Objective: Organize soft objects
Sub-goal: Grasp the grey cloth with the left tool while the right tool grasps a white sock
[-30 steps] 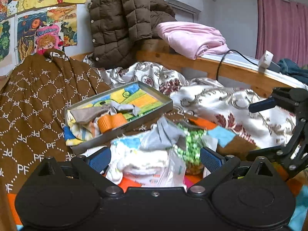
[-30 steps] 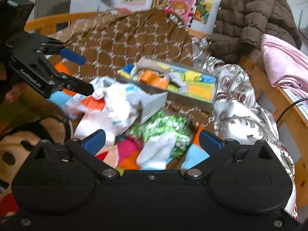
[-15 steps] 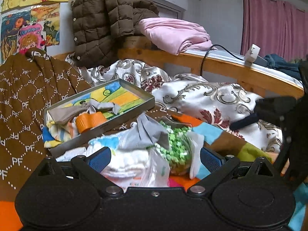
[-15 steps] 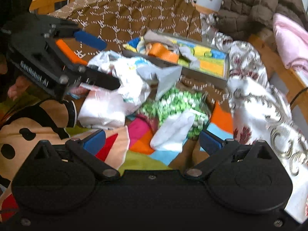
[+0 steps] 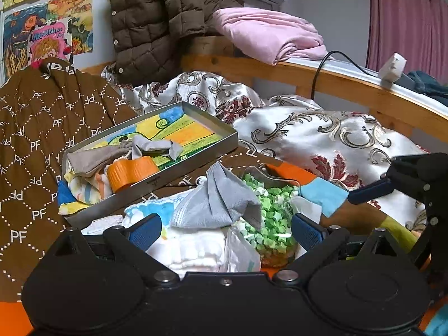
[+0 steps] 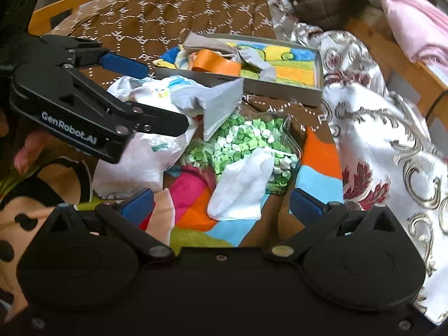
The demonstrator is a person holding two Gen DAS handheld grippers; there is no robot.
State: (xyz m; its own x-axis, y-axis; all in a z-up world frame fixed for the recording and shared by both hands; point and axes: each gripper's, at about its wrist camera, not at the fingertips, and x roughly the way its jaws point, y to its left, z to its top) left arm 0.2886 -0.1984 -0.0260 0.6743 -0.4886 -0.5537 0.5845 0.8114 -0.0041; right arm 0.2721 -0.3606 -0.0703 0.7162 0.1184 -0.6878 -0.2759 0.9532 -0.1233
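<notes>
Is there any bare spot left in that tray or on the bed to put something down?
The tray's right half, past the grey cloth, is bare. Its left end is crowded. The brown blanket left of the tray is free too.

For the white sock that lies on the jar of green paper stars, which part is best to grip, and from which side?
Probably the lower end of the white sock, which spreads flat on the colourful cover, clear of the jar. Come from the near side with the right gripper, whose fingers are open and already straddle that end. The upper end drapes over the stars, so pinching there risks catching the jar.
</notes>
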